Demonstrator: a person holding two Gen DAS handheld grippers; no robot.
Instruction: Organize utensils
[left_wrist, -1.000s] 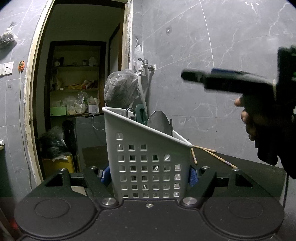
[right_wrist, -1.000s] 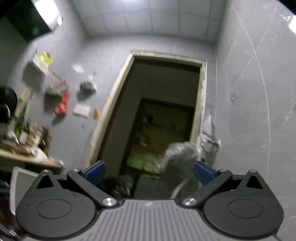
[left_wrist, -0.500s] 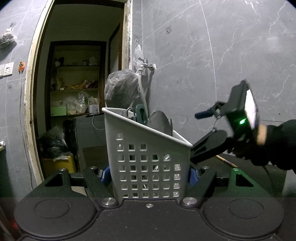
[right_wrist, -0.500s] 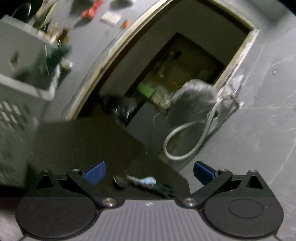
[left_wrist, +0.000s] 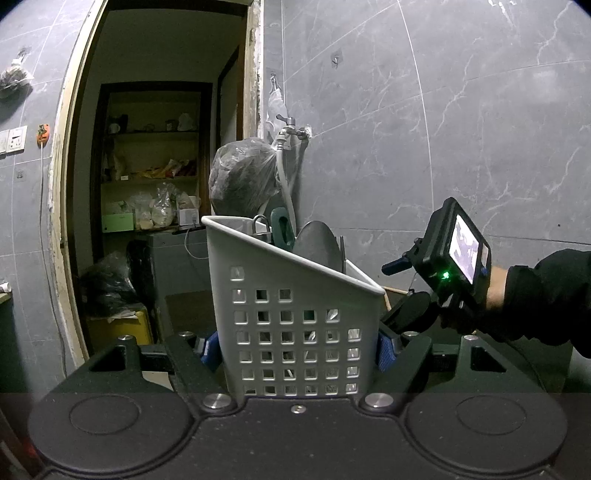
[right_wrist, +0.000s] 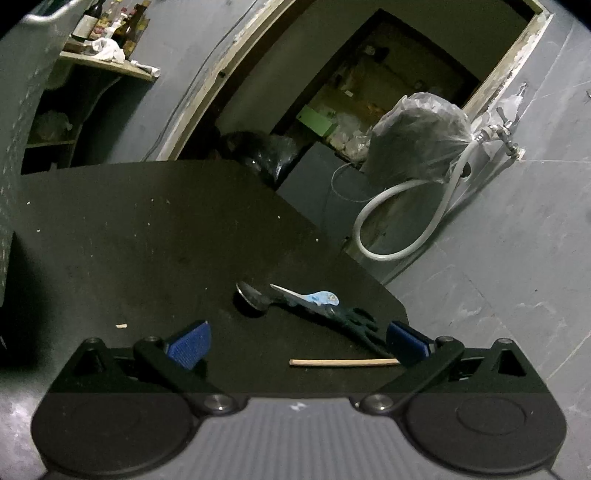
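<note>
Right claw (right_wrist: 297, 341): released, empty, above table (right_wrist: 147, 240); chopstick (right_wrist: 343, 362) crosswise between its fingers, spoon (right_wrist: 253, 295) just beyond. Left claw (left_wrist: 297, 345): clenched on basket (left_wrist: 295, 325).

A dark table top (right_wrist: 147, 240) is shown. Lying on it, near its far corner, are a metal spoon (right_wrist: 253, 295), a blue-handled utensil (right_wrist: 314, 297), a dark utensil (right_wrist: 354, 321), and a single wooden chopstick (right_wrist: 343, 362).
</note>
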